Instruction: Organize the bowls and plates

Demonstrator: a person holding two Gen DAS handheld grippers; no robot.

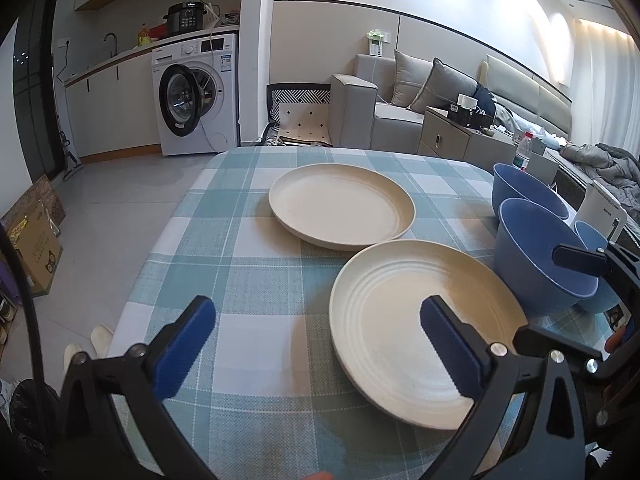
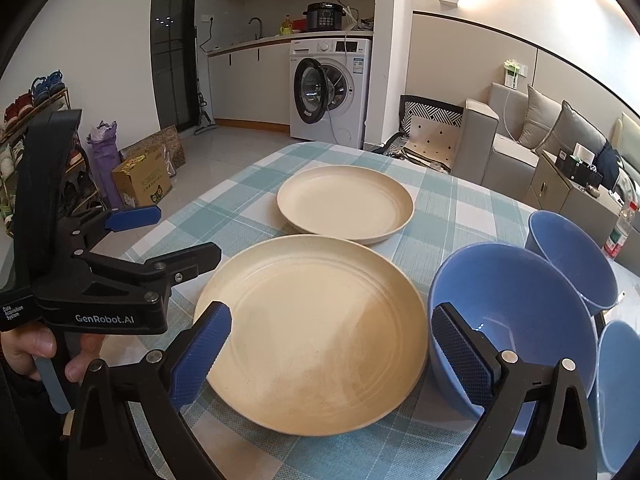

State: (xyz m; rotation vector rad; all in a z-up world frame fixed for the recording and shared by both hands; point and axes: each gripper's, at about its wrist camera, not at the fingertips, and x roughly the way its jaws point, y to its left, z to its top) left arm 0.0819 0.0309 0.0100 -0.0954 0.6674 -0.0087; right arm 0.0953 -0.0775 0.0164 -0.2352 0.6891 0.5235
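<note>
Two cream plates lie on the checked tablecloth (image 1: 240, 264): a near plate (image 1: 380, 300) (image 2: 316, 360) and a far plate (image 1: 342, 210) (image 2: 346, 202), rims almost touching. Three blue bowls stand to their right: a near bowl (image 1: 528, 240) (image 2: 516, 304), a far bowl (image 1: 524, 188) (image 2: 572, 256), and a third bowl (image 1: 592, 236) (image 2: 620, 392) at the right edge. My left gripper (image 1: 318, 308) (image 2: 182, 232) is open above the near plate's left rim, holding nothing. My right gripper (image 2: 332, 314) is open over the near plate, its right finger (image 2: 464, 356) in front of the near bowl.
The table's left edge drops to a tiled floor with a cardboard box (image 2: 142, 180) and a shoe rack (image 2: 36, 112). A water bottle (image 1: 525, 152) and a white appliance (image 1: 600, 204) sit beyond the bowls. A washing machine (image 2: 330, 92) and a sofa (image 1: 400, 108) stand behind.
</note>
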